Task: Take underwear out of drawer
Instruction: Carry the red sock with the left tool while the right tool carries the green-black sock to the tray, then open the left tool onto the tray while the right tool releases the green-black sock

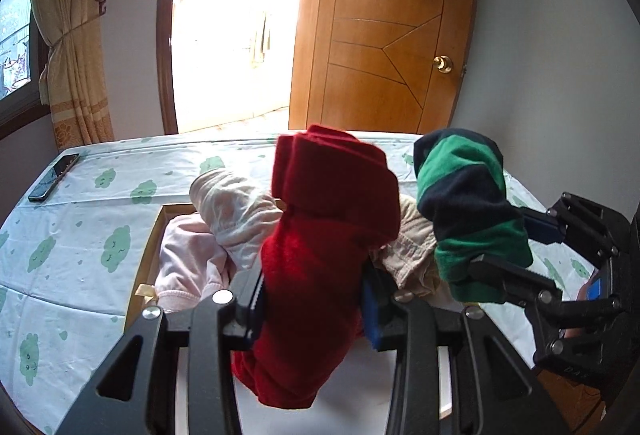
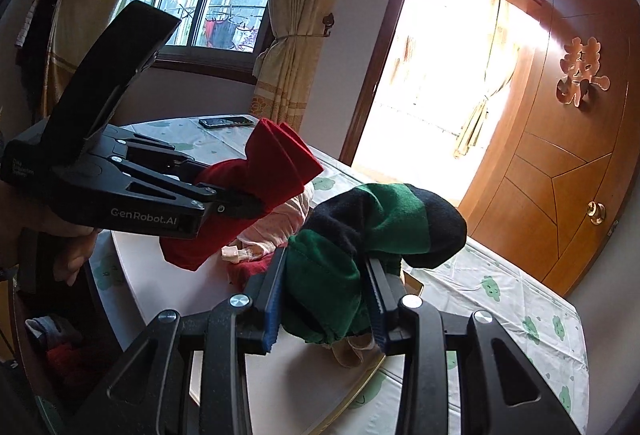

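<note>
Left gripper [image 1: 312, 299]: jaws clamped on folded red fleece underwear [image 1: 328, 235]. Right gripper [image 2: 326, 299]: jaws clamped on green-and-navy striped underwear [image 2: 360, 235].

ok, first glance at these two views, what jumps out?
Two bright garments held up over the bed: a red garment clamped in the left gripper, and a green-and-navy striped garment in the right gripper. Behind them, the glaring open doorway beside a wooden door, and pale underwear piled below.
</note>
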